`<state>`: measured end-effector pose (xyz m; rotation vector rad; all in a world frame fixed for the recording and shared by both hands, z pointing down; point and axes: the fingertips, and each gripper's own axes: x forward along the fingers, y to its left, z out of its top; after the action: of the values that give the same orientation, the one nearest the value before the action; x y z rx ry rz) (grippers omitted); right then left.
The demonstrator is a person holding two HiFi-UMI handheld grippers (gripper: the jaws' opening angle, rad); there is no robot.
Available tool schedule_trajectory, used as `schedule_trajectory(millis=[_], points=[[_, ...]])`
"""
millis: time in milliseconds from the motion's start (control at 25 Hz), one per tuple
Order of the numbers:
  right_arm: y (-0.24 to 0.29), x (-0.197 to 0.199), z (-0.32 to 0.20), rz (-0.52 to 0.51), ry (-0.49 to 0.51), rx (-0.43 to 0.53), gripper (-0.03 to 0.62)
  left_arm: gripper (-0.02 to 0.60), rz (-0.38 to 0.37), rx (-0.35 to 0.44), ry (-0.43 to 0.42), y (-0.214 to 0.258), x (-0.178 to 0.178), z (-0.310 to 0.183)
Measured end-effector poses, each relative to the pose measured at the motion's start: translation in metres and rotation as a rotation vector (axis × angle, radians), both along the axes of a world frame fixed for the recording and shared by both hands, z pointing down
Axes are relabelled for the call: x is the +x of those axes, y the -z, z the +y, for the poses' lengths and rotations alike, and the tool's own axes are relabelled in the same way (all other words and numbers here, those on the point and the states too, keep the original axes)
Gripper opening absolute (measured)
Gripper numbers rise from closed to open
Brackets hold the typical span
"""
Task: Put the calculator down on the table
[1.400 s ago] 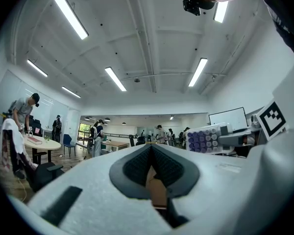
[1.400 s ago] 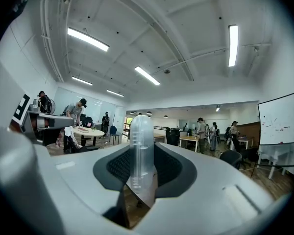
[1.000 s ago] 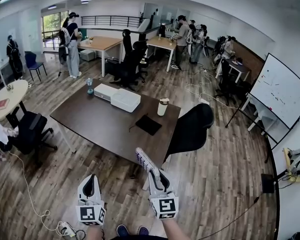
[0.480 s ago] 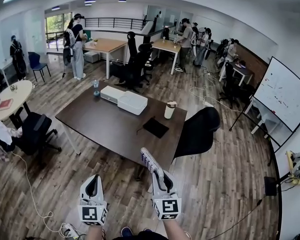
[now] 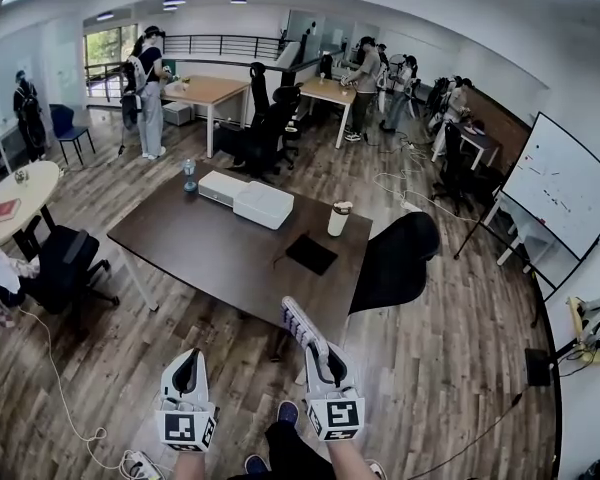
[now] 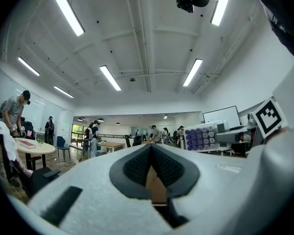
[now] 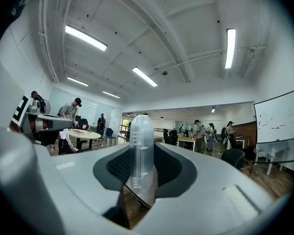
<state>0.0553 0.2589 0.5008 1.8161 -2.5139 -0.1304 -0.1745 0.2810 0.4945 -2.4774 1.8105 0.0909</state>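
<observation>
White and shut tight on nothing, your left gripper [image 5: 186,358] hangs low on the left, so it has no job here and can hang back. Next comes the brown table [image 5: 210,243]. Its near edge is well apart from both tools, so I think the job right now is to carry the calculator over to it. The big bare part of the top, on the near side of the white box [image 5: 252,201] and left of the black mat [image 5: 311,254], looks like the best place to land. The calculator [image 5: 298,321] is up in the air, not on the table yet. Your right gripper [image 5: 316,352] is pinched on one end of it, thin edge between the jaws, and the rest sticks out in front. Hold that pinch firm as you go, because a long flat thing held by its end can swing or slip. Lower it until its flat back lies on the wood, and only then let go. On the right, mind the cup [image 5: 338,218] and the black chair [image 5: 392,258] beside that corner.
</observation>
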Motion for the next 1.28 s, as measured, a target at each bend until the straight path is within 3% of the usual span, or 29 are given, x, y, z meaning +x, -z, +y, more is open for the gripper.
schedule_trajectory(millis=[680, 960, 1280], points=[[-0.004, 0.009, -0.099, -0.006, 0.001, 0.024, 0.117, -0.005, -0.01, 0.035, -0.002, -0.002, 0.004, -0.092], [-0.018, 0.015, -0.156, 0.001, -0.007, -0.003, 0.117, -0.005, 0.005, 0.001, 0.006, -0.017, 0.003, -0.154], [-0.009, 0.03, -0.26, 0.0, 0.011, -0.011, 0.117, -0.005, -0.01, 0.002, 0.02, -0.001, 0.018, -0.251]])
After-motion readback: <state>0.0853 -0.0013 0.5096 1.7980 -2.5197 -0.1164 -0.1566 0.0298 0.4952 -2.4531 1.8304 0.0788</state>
